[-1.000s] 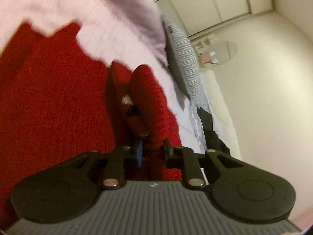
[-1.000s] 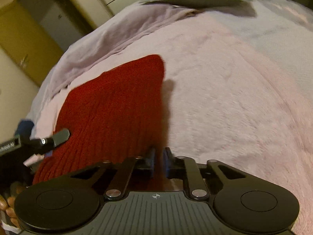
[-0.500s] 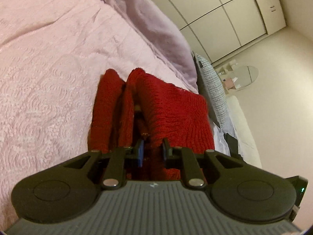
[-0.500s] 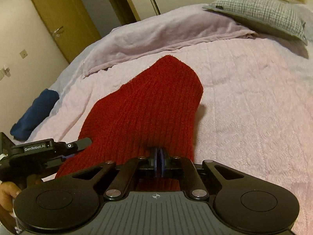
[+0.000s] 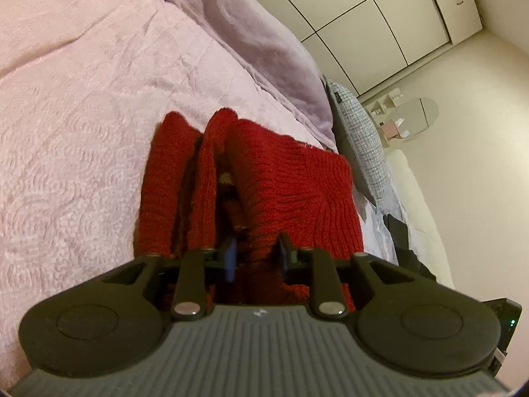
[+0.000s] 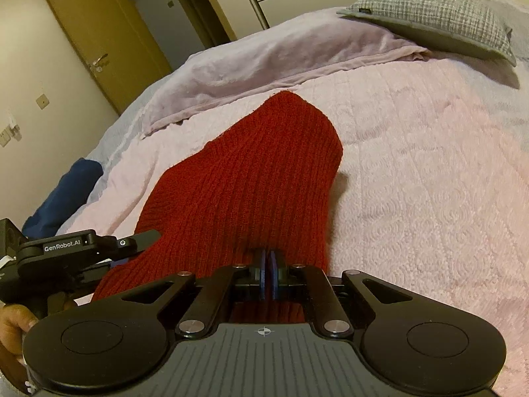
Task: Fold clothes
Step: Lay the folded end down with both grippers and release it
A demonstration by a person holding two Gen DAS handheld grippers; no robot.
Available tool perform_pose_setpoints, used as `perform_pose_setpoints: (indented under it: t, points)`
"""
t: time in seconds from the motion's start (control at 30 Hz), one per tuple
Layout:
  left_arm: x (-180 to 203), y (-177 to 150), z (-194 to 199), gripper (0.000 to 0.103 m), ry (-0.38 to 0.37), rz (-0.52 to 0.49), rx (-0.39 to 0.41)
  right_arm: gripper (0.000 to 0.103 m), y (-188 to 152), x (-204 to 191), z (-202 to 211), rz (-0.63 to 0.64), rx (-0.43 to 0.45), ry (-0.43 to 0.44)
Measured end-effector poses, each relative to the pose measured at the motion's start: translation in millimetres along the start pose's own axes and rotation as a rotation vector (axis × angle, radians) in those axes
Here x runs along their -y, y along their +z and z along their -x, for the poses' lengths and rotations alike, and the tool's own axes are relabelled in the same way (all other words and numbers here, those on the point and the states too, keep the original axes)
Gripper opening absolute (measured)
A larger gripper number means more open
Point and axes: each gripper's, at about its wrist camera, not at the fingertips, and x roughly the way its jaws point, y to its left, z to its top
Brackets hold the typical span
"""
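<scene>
The left claw (image 5: 254, 254) pinches a thick bunched fold of the red knitted sweater (image 5: 284, 178), its fingers held apart by the wool between them. The right claw (image 6: 267, 266) is clamped on the sweater's near edge, its blue pads nearly meeting over the knit. From both grips the sweater runs away over the pink quilted bedspread (image 6: 429, 182), lying in the middle of the bed. Farther off, a lilac blanket (image 6: 264, 63) lies rumpled toward the head of the bed, with a grey checked pillow (image 6: 436, 16) beside it. A dark blue bundle (image 6: 66, 195) sits at the bed's left edge.
</scene>
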Motion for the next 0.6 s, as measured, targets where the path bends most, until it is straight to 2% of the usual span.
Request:
perform_pose_setpoints:
  t: [0.17, 0.27, 0.37, 0.5, 0.6]
  points:
    - [-2, 4, 25, 0.013, 0.011, -0.036, 0.09, 0.007, 5, -1, -7, -0.023, -0.007, 0.056]
    - [-3, 6, 41, 0.013, 0.018, -0.057, 0.143, 0.007, 7, -15, -15, 0.019, -0.022, 0.084]
    - [-23, -4, 29, 0.014, 0.08, -0.017, 0.111, 0.007, 6, -27, -25, 0.073, -0.027, 0.063]
    - [-24, -7, 36, 0.014, 0.087, 0.005, 0.124, 0.007, 3, -28, -30, 0.106, -0.02, 0.08]
    - [-24, -8, 43, 0.019, 0.089, 0.02, 0.136, 0.007, 1, -20, -23, 0.09, 0.014, 0.113]
